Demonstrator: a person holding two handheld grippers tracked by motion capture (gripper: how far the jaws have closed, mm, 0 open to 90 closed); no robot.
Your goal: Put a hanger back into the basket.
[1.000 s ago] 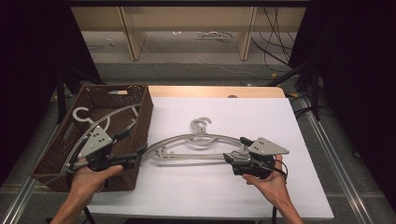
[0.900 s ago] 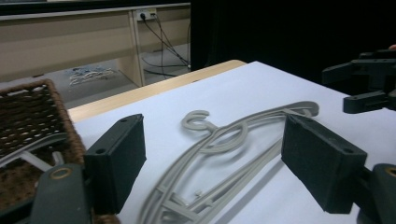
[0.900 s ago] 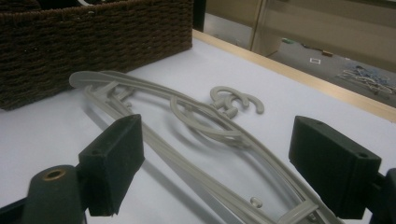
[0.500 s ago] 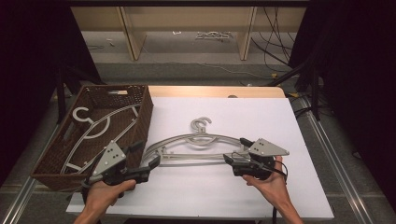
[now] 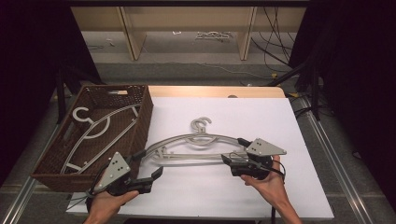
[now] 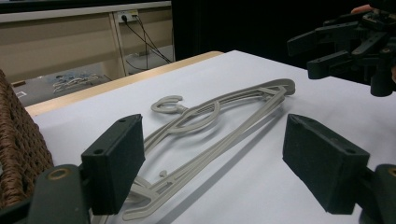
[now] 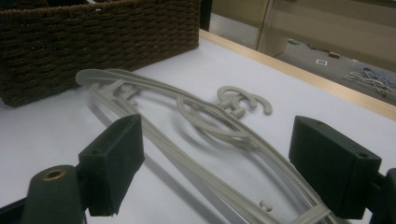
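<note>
We find the grey plastic hanger (image 5: 196,147) lying flat near the middle of the white table (image 5: 280,116), its hook (image 5: 201,124) pointing toward the far edge and its curved shoulders spanning left to right. It appears to be two like hangers stacked, since the right gripper view shows doubled hooks and rails, though we cannot tell for certain. The surface is matte and ribbed, with a thin straight lower bar. Its left end lies just beside the near right corner of the woven basket (image 5: 140,126), a dark brown wicker box with a handle cutout in its far wall. Inside the basket a second hanger (image 5: 95,133) lies tilted against the weave. The left gripper (image 5: 152,176) is held low near the front edge of the table, just short of the hanger's left end, its jaws spread wide and holding nothing; in the left gripper view the hanger (image 6: 219,123) runs away between the two black pads (image 6: 114,158). The right gripper (image 5: 227,160) sits at the hanger's right end with its jaws likewise spread, the hanger (image 7: 196,126) passing between them without visible contact. Open white surface extends right of the hanger and along the front edge. A wooden strip (image 5: 210,91) borders the far side.
</note>
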